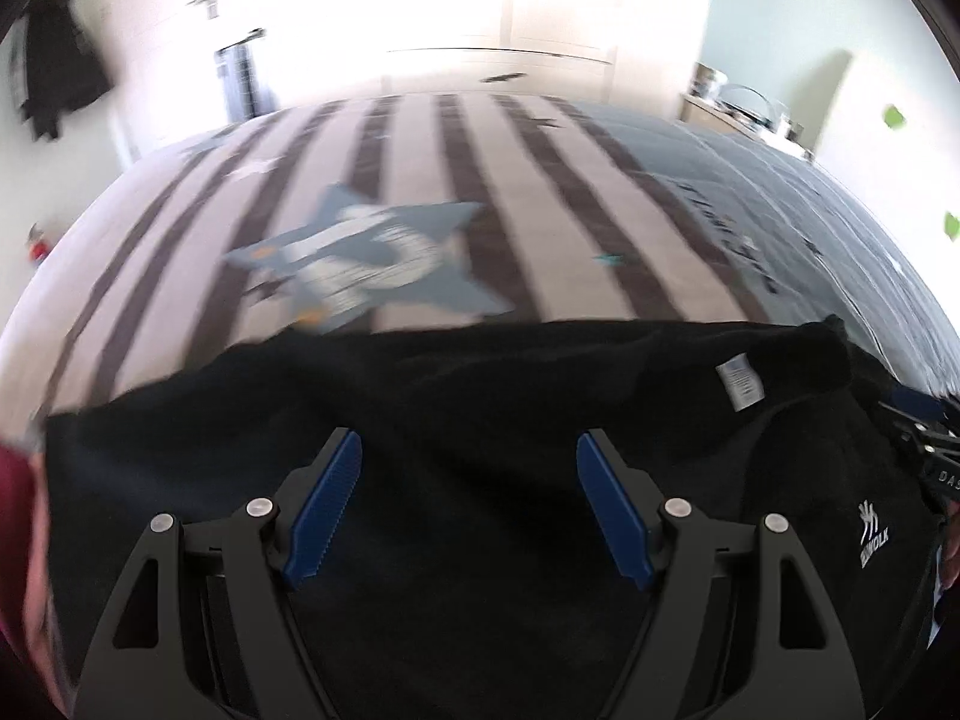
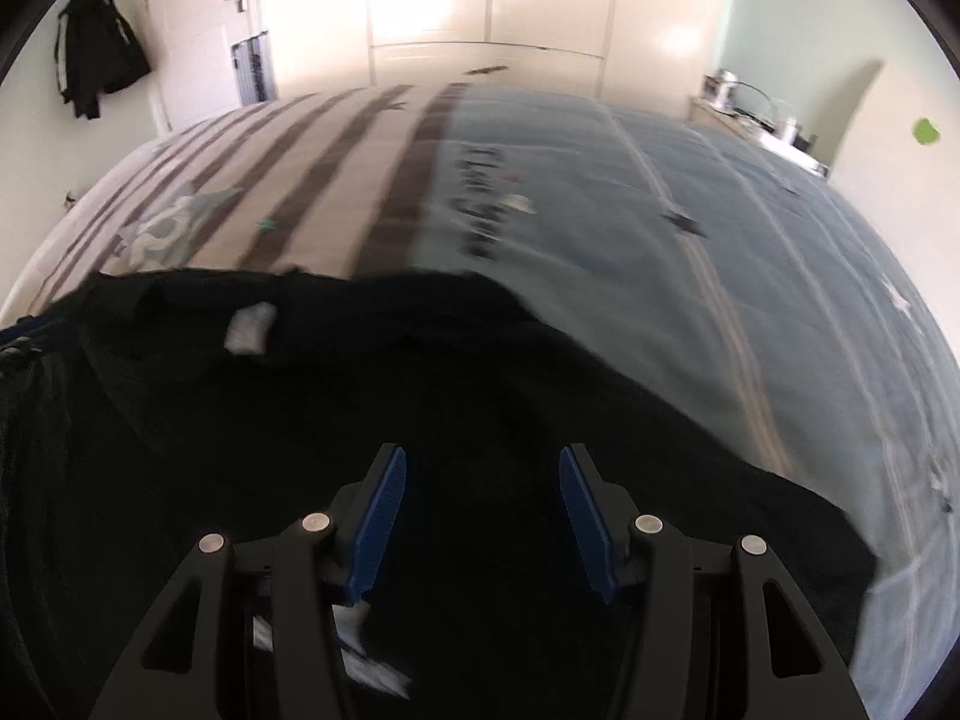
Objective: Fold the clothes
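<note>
A black garment (image 1: 480, 384) lies spread on the bed, with a white neck label (image 1: 741, 381) and a small white logo (image 1: 870, 531) showing. My left gripper (image 1: 469, 444) hovers over its middle, blue pads wide apart with only cloth lying below them. In the right wrist view the same garment (image 2: 360, 396) fills the lower half, its label (image 2: 249, 327) at upper left. My right gripper (image 2: 482, 456) is open above the cloth, nothing pinched between its pads. A blurred white patch (image 2: 360, 654) shows under its left finger.
The bed cover is striped cream and brown with a shark-star print (image 1: 372, 264) on the left and blue-grey quilt (image 2: 720, 240) on the right. A dark jacket (image 2: 96, 54) hangs by the door. A side unit (image 2: 750, 114) stands far right. A red sleeve (image 1: 18, 492) is at the left edge.
</note>
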Demonstrator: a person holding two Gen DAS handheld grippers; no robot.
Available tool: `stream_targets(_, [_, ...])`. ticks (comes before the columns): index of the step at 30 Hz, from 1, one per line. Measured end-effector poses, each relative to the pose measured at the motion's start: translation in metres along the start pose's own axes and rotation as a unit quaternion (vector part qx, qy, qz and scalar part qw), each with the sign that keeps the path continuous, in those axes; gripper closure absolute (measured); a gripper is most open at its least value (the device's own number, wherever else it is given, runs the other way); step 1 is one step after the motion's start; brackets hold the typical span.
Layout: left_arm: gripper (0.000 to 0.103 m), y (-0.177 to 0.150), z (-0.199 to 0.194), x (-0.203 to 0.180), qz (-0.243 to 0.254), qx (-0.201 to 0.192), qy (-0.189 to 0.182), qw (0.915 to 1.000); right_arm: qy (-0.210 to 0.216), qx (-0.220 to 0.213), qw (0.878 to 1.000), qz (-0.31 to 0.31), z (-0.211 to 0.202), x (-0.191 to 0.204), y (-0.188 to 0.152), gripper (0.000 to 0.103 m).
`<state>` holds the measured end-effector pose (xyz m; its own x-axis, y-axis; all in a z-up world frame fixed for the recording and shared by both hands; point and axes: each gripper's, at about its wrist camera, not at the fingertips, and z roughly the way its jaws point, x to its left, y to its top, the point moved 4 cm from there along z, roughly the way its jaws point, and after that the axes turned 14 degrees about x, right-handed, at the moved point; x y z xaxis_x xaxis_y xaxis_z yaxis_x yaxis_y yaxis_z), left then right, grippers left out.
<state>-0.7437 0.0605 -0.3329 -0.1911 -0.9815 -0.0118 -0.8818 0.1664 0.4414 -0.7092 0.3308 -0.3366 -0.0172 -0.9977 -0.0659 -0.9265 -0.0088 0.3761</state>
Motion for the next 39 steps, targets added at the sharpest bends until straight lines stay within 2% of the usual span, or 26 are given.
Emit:
stream_targets(3, [0.03, 0.015, 0.015, -0.027, 0.036, 0.001, 0.02, 0.9991, -0.012, -0.004, 1.0, 0.004, 0.008, 0.021, 0.018, 0.05])
stream_targets(5, [0.03, 0.022, 0.028, -0.038, 0.045, 0.018, 0.034, 0.9983, -0.015, 0.004, 1.0, 0.015, 0.019, 0.024, 0.03, 0.05])
stream_targets(7, [0.03, 0.027, 0.037, -0.045, 0.052, 0.022, 0.026, 0.9981, -0.005, 0.006, 1.0, 0.023, 0.026, 0.025, 0.039, 0.05])
stream_targets(9, [0.033, 0.034, 0.041, -0.047, 0.056, 0.013, 0.034, 0.9977, -0.011, 0.003, 1.0, 0.026, 0.029, 0.027, 0.044, 0.05])
stream_targets(10, [0.047, 0.035, 0.043, -0.046, 0.057, 0.015, 0.04, 0.9975, -0.014, 0.001, 1.0, 0.024, 0.03, 0.03, 0.047, 0.05])
stream_targets(11, [0.065, 0.036, 0.045, -0.045, 0.057, 0.02, 0.046, 0.9971, -0.018, -0.002, 1.0, 0.02, 0.03, 0.033, 0.049, 0.05])
stream_targets(12, [0.073, 0.037, 0.048, -0.042, 0.057, 0.028, 0.052, 0.9966, -0.024, -0.003, 1.0, 0.013, 0.029, 0.036, 0.05, 0.05])
stream_targets(13, [0.088, 0.038, 0.05, -0.039, 0.059, 0.032, 0.057, 0.9961, -0.032, -0.003, 0.999, 0.005, 0.028, 0.039, 0.052, 0.05])
stream_targets(14, [0.093, 0.038, 0.051, -0.036, 0.058, 0.033, 0.059, 0.996, -0.035, -0.008, 0.999, -0.003, 0.026, 0.043, 0.054, 0.05])
stream_targets(18, [0.095, 0.043, 0.049, -0.023, 0.046, 0.028, 0.064, 0.9965, -0.036, -0.015, 0.999, -0.016, 0.025, 0.054, 0.062, 0.049])
stream_targets(20, [0.095, 0.048, 0.046, -0.02, 0.048, 0.02, 0.07, 0.9961, -0.034, 0.01, 0.999, -0.003, 0.037, 0.052, 0.069, 0.05])
stream_targets(22, [0.096, 0.056, 0.042, -0.02, 0.052, 0.009, 0.073, 0.9959, -0.022, 0.015, 1.0, 0.011, 0.047, 0.047, 0.079, 0.051])
stream_targets(23, [0.096, 0.06, 0.041, -0.02, 0.052, 0.005, 0.074, 0.9959, -0.016, 0.02, 1.0, 0.015, 0.053, 0.045, 0.084, 0.062])
stream_targets(24, [0.096, 0.064, 0.04, -0.02, 0.051, 0.001, 0.073, 0.996, -0.011, 0.029, 0.999, 0.018, 0.06, 0.043, 0.09, 0.086])
stream_targets(25, [0.096, 0.069, 0.038, -0.019, 0.051, -0.004, 0.073, 0.9961, -0.009, 0.041, 0.999, 0.023, 0.067, 0.04, 0.096, 0.097])
stream_targets(27, [0.096, 0.08, 0.038, -0.02, 0.059, -0.008, 0.076, 0.9953, -0.007, 0.048, 0.998, 0.036, 0.076, 0.034, 0.105, 0.102])
stream_targets(30, [0.096, 0.099, 0.037, -0.017, 0.057, -0.012, 0.075, 0.9955, -0.019, 0.037, 0.998, 0.041, 0.076, 0.027, 0.119, 0.103])
stream_targets(33, [0.093, 0.112, 0.038, -0.009, 0.025, -0.005, 0.045, 0.9987, -0.046, 0.015, 0.998, 0.051, 0.07, 0.017, 0.134, 0.103])
stream_targets(36, [0.08, 0.117, 0.045, -0.002, -0.016, 0.018, -0.017, 0.9996, -0.045, 0.0, 0.997, 0.068, 0.063, 0.005, 0.143, 0.103])
stream_targets(37, [0.07, 0.116, 0.042, -0.001, -0.022, 0.014, -0.031, 0.9992, -0.041, -0.001, 0.997, 0.069, 0.061, 0.003, 0.143, 0.103])
stream_targets(38, [0.053, 0.115, 0.037, -0.001, -0.025, 0.003, -0.041, 0.9988, -0.038, -0.002, 0.997, 0.069, 0.059, 0.001, 0.143, 0.103])
stream_targets(39, [0.042, 0.113, 0.031, 0.002, -0.032, -0.008, -0.045, 0.9985, -0.035, -0.003, 0.997, 0.07, 0.057, -0.002, 0.143, 0.103])
